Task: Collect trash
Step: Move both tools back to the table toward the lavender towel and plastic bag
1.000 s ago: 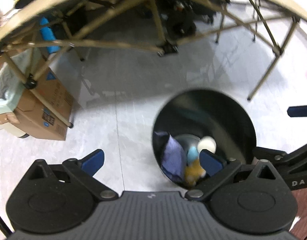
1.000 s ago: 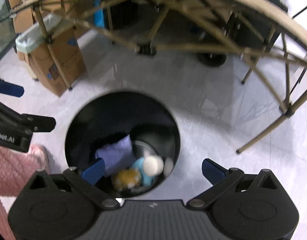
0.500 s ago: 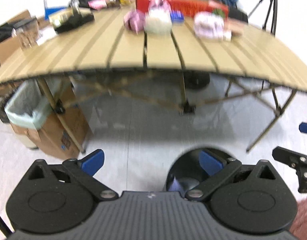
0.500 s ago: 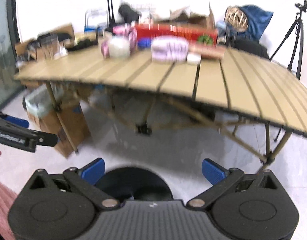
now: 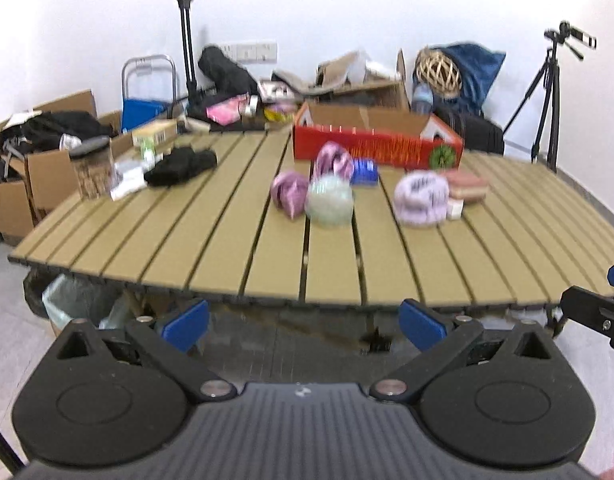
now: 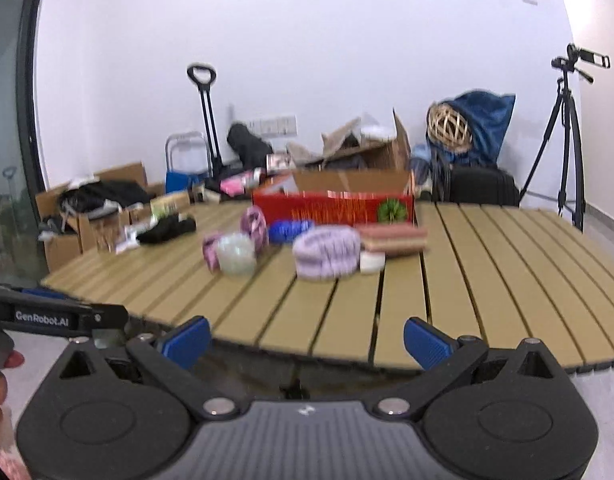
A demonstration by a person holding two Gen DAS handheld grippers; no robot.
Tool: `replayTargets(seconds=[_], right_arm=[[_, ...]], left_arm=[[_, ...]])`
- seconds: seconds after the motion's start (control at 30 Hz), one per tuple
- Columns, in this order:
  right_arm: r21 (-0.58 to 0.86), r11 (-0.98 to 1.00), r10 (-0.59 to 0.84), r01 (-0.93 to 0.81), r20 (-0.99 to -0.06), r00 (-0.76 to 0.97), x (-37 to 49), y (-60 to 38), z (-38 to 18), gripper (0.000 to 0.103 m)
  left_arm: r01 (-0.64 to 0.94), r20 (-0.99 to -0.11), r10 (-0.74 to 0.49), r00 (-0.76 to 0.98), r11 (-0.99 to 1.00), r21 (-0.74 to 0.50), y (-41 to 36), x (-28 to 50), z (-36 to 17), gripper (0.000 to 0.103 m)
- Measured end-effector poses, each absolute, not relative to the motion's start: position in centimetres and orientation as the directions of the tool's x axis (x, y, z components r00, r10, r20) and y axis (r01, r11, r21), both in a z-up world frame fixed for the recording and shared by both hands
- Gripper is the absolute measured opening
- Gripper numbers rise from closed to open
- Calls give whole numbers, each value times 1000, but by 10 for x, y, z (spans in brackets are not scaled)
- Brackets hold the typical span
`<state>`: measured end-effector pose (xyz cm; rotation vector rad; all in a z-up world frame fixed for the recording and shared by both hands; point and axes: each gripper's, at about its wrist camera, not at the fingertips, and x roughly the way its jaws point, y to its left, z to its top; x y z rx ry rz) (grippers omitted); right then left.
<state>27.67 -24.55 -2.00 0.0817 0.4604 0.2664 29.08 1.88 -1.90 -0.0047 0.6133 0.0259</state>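
Several pieces of trash lie mid-table on the slatted tan table: a pale green crumpled ball, pink-purple wrappers, a lilac crumpled bag, a blue packet and a pink-brown stack. My left gripper is open and empty before the table's near edge. My right gripper is also open and empty, level with that edge. The black bin is out of view.
A red cardboard box stands behind the trash. A black cloth and a jar sit at the table's left. Cardboard boxes, a bag-lined box and a tripod surround the table.
Both grippers have tilted up from looking down into the black bin on the floor to facing the table top. Both stayed open and empty.
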Motion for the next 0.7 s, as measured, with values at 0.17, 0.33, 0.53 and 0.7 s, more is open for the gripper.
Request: replayTargets(seconds=[0.17,0.33,0.53,0.7], right_arm=[[148,960,275,-236,-363,891,287,-242,-1,103],[138,966,254,-220,-315,915,306,-236,6,103],[170,962,255,-212,-296,920,336,-230,-5,103],[196,961,250,-197,-298,921,366,-227,-15,103]], left_arm=[[-44,-537,27,843,999,-19,18,305,-8,103],[-88,-488,48,872,994,-60,24,326,-3,103],[-124,-434,79,897,989,-76,27,354,2,103],[-130,-380,98,920,990,-59,23,373,0,103]])
